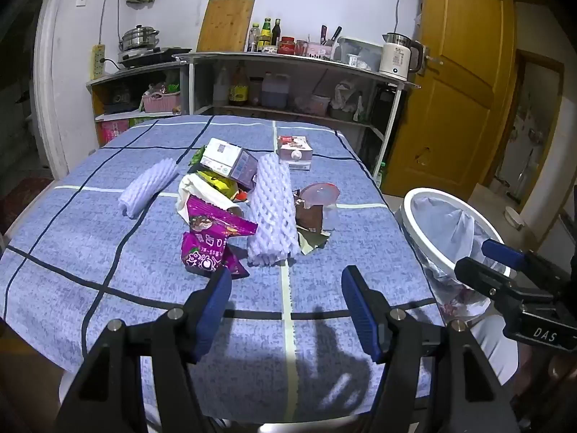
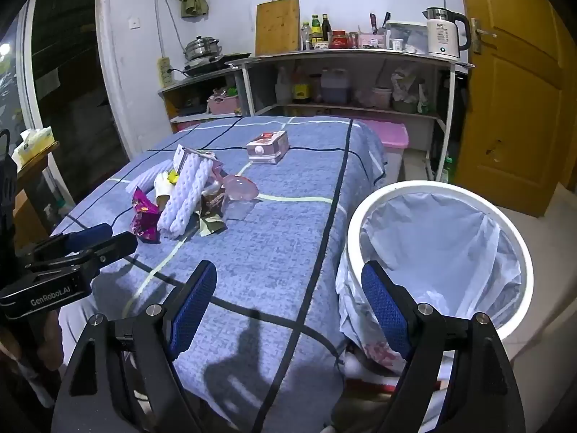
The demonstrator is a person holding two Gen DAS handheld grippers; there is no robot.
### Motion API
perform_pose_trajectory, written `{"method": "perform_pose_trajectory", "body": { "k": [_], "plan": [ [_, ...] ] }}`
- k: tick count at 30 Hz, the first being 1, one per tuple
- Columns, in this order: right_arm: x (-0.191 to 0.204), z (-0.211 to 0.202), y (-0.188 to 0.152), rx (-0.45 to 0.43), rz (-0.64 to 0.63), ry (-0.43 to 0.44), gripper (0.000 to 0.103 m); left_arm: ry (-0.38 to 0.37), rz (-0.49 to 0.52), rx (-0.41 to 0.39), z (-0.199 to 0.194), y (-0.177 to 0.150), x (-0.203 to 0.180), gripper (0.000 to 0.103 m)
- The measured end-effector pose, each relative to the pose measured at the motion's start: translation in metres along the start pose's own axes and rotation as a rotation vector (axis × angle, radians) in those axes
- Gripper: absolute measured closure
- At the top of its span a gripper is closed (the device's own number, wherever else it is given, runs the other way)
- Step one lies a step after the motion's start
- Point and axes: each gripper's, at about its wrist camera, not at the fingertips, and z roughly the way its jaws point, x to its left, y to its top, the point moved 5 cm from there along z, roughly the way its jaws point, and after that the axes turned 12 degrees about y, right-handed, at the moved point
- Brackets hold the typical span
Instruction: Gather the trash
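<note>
A heap of trash lies mid-table: a purple snack wrapper [image 1: 211, 238], a large white foam net [image 1: 272, 209], a smaller foam net [image 1: 148, 187], a grey carton [image 1: 230, 160], a brown wrapper [image 1: 310, 216], a pink lid [image 1: 319, 195] and a small box [image 1: 294, 148]. My left gripper [image 1: 286, 288] is open and empty, just in front of the purple wrapper. My right gripper [image 2: 288, 285] is open and empty over the table's right edge, beside the white bin [image 2: 407, 191] lined with a bag. The heap also shows in the right wrist view [image 2: 187, 191].
The table has a blue checked cloth [image 1: 108, 252]. The bin [image 1: 414, 198] stands off the table's right side. Behind are shelves with bottles, a kettle [image 1: 396, 56], a cutting board and a pot. A yellow door [image 1: 461, 72] is at the right.
</note>
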Motion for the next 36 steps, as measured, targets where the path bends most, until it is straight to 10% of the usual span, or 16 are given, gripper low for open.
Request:
{"method": "perform_pose_trajectory", "body": {
  "k": [36],
  "plan": [
    [0.0054, -0.0056, 0.0023, 0.006, -0.018, -0.016, 0.02, -0.006, -0.004, -0.001, 0.0004, 0.0025, 0.0012, 0.037]
  ]
}}
